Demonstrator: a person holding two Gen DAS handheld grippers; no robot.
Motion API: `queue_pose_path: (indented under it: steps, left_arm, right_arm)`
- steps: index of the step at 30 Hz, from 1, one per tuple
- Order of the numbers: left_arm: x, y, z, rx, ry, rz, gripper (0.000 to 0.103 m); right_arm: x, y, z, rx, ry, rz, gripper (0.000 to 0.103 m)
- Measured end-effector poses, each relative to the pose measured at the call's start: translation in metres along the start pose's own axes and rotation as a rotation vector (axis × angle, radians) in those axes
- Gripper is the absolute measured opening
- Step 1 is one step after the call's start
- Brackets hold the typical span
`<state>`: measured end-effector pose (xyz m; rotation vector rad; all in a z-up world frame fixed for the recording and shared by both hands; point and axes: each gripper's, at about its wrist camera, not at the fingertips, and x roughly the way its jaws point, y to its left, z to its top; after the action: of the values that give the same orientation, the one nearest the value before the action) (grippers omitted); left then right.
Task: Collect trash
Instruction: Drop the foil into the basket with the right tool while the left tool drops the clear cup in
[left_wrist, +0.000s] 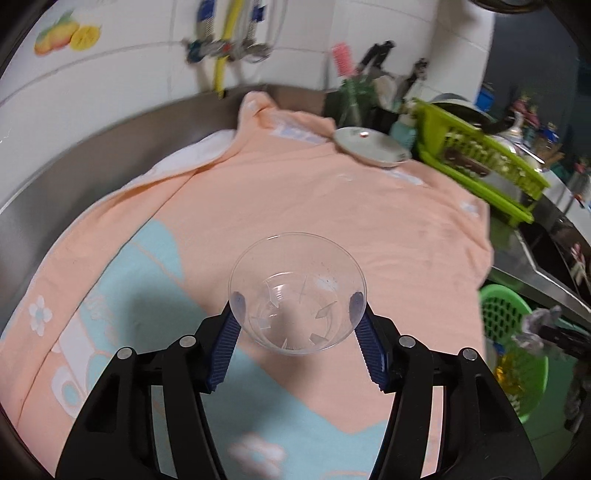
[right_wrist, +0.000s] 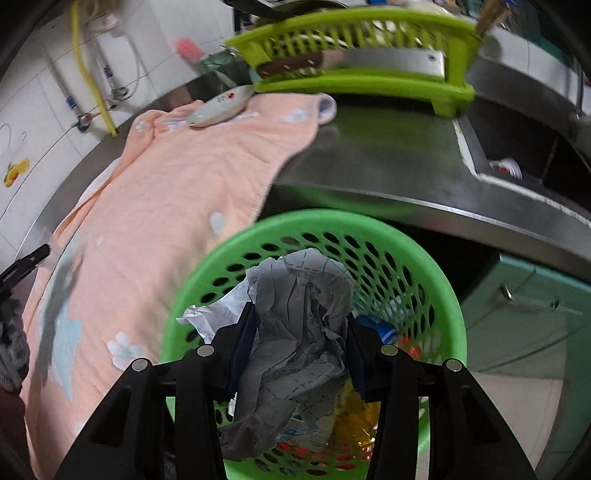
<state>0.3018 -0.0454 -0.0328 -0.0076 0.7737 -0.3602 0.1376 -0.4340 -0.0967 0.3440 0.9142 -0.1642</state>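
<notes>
Two grippers: both loaded, one item each.
Left gripper (left_wrist: 297, 304): ribbed blue pads (left_wrist: 226, 350) pinching one clear plastic cup (left_wrist: 297, 291) at its sides, mouth facing the camera, held over the towel; round, thin-walled, cracked base.
Right gripper (right_wrist: 297, 334): clamped on one crumpled paper wad (right_wrist: 295, 332); grey-white, creased, faint blue dashed print; held right above the basket opening.
Basket (right_wrist: 436, 295): one, green plastic, round, perforated wall, standing beside the counter; some colourful trash inside, blurred.
Towel (left_wrist: 295, 192): one, peach terry with light-blue patches and white flowers, spread over the steel counter (right_wrist: 369, 162).
Plate (left_wrist: 371, 146): one, white, at the towel's far edge.
Dish rack (right_wrist: 354, 55): one, lime-green slotted plastic, behind the plate.
</notes>
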Motion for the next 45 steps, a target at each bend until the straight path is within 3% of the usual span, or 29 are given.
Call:
queue_pose_path:
  steps: [4,8,20,29,36,45]
  left_arm:
    - [-0.015,-0.031,-0.005,0.025,-0.015,-0.062,0.058]
    - [-0.021,-0.065,-0.012,0.064,-0.012,-0.112,0.058]
    - [-0.012,-0.161,-0.029,0.172,0.026,-0.236,0.058]
    - [0.027,-0.228,-0.046,0.253,0.119,-0.278,0.059]
    - [0.07,-0.273,-0.059,0.29,0.21,-0.291,0.059]
    - [0.115,-0.327,-0.074,0.336,0.298,-0.302,0.059]
  right_arm:
    - [0.005,-0.011,-0.005,-0.003,0.007,-0.045,0.045]
    - [0.007,-0.021,-0.011,0.006,0.01,-0.065,0.054]
    - [-0.024,-0.038,-0.021,0.011,-0.034,-0.037,0.067]
    - [-0.067,-0.042,-0.035,-0.039,-0.117,-0.061,0.077]
    - [-0.085,-0.063,-0.045,0.006,-0.158,-0.059,0.077]
    - [-0.084,-0.087,-0.055,0.025,-0.148,-0.061,0.078]
